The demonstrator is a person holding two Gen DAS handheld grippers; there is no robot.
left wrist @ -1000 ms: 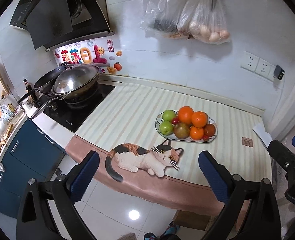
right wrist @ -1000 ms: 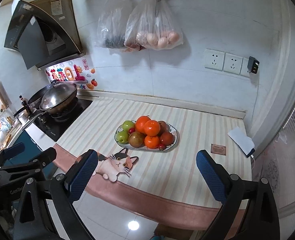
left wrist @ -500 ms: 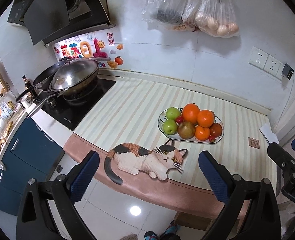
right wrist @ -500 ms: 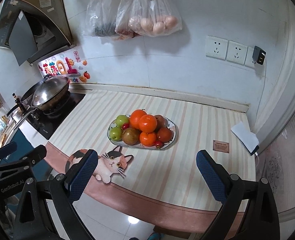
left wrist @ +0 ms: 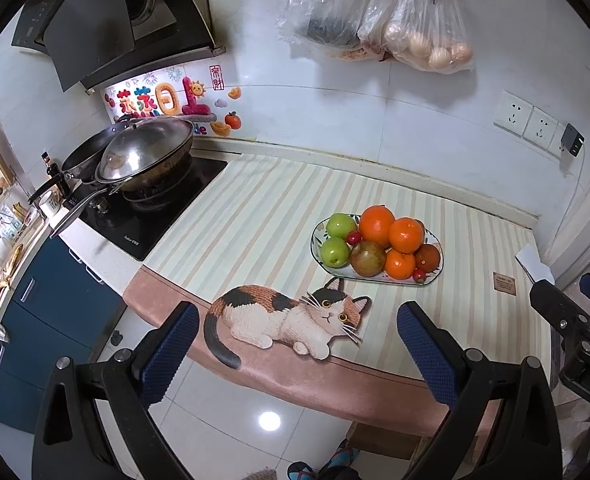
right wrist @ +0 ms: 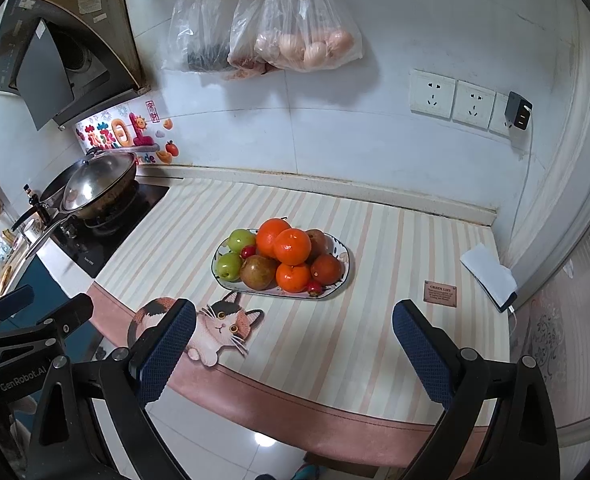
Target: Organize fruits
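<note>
From the left wrist view, the left claw point(left wrist: 295, 344) hangs wide open with nothing in it, out over the floor short of the near edge of the surface point(left wrist: 255, 216). The fruits point(left wrist: 379, 246) sit heaped on one plate point(left wrist: 317, 248) to the right of the mat's middle: two green apples point(left wrist: 337, 238) at the left end, oranges point(left wrist: 391, 232) stacked high in the middle, a brownish fruit point(left wrist: 368, 258) in front, small red ones tucked in the gaps. No fruit lies loose on the mat. A cat picture point(left wrist: 283, 320) lies between the claw and the plate, and the wok point(left wrist: 147, 156) stands well apart at far left.

From the right wrist view, the right claw point(right wrist: 295, 344) is likewise spread fully and holds nothing, also back from the near edge. The plate's rim point(right wrist: 345, 264) lies just beyond the cat's head, near the centre line of the claw. The top orange point(right wrist: 292, 246) rests on the others.

This pile would fit fruit already gathered as well as fruit waiting to be sorted out, so I can't call the stage. Any grasp here, I'd say, should take a top fruit squarely across its widest part, slowly, since the stack looks ready to roll and the plate may slide on the cloth.
</note>
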